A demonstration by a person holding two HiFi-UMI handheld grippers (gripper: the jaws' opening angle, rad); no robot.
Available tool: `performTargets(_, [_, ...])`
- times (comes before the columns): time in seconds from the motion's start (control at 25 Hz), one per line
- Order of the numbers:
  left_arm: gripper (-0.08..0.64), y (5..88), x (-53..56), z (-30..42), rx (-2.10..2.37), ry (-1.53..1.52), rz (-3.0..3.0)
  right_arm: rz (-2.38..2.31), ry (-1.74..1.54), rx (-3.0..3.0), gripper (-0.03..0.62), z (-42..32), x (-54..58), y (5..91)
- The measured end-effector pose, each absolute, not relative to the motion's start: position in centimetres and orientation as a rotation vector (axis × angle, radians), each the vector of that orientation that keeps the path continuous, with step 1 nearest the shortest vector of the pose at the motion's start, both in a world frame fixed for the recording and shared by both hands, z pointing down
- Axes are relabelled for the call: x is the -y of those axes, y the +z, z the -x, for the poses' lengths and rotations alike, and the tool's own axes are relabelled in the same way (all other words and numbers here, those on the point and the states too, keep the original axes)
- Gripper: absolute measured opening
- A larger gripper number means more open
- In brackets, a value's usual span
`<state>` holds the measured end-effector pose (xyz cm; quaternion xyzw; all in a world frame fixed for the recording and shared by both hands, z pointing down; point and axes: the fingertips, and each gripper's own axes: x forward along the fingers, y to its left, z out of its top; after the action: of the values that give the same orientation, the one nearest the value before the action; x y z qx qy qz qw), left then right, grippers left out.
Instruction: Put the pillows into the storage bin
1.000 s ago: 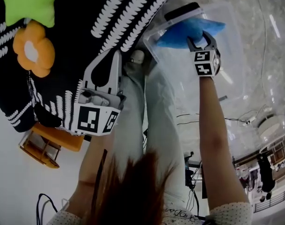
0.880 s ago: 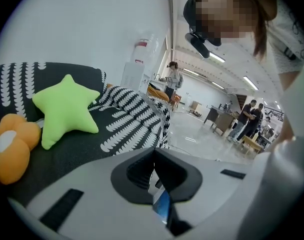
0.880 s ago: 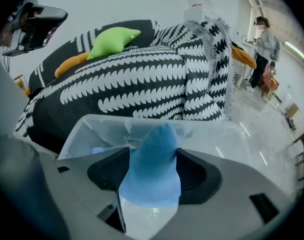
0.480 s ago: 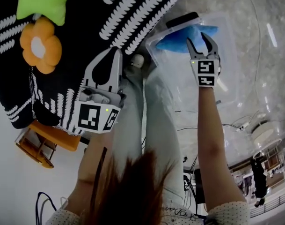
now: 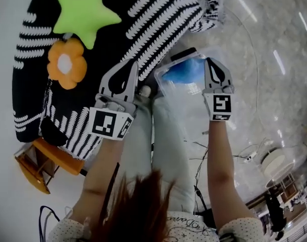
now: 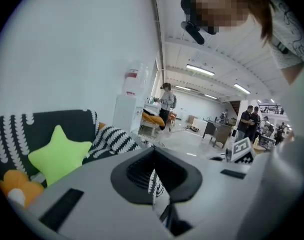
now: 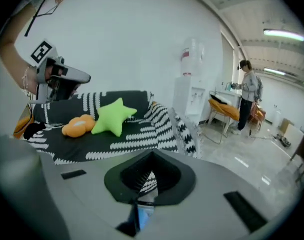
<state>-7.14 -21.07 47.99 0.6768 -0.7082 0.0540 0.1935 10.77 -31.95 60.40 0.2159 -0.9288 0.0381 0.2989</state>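
Observation:
A blue pillow (image 5: 185,71) lies inside the clear storage bin (image 5: 166,69) on the floor, in front of the person's legs. My right gripper (image 5: 214,67) hovers over the bin's right side, shut and empty. My left gripper (image 5: 126,70) is shut with nothing in it, over the edge of the black-and-white striped sofa cover (image 5: 158,14). On that cover lie a green star pillow (image 5: 85,14) and an orange flower pillow (image 5: 66,64). The right gripper view also shows the star pillow (image 7: 112,116), the flower pillow (image 7: 78,125) and the left gripper (image 7: 62,79).
An orange-seated chair (image 5: 47,160) stands by the sofa's near left corner. Cables (image 5: 244,153) trail across the glossy floor at right. A water dispenser (image 7: 191,89), another orange chair (image 7: 225,109) and a standing person (image 7: 249,91) are farther off in the room.
The right gripper let go of the blue pillow in the bin, pulled back from it and shut. The head view swung so more of the sofa shows. The left gripper stayed shut.

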Motion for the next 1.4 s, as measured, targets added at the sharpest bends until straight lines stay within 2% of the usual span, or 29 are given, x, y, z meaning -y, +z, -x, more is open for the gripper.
performTargets(0.16, [0.005,41.9,23.0,7.7,2.026,0.148,-1.957,-0.633,-0.024,2.566,0.011,-9.2,33.3,50.8])
performTargets(0.56, [0.005,26.6,23.9,7.0,2.145,0.069,-2.065,-0.773,-0.067,2.864,0.011,-7.8,33.6,28.0])
performTargets(0.88, [0.005,19.9,22.2,7.1,2.202,0.017,-2.097,-0.769,-0.065,2.989,0.011,-7.4,32.6,18.6])
performTargets(1.4, [0.005,15.1,16.1,9.8,2.438,-0.022,-1.950,-0.588,-0.099,3.107,0.011,-4.8,27.9,12.4])
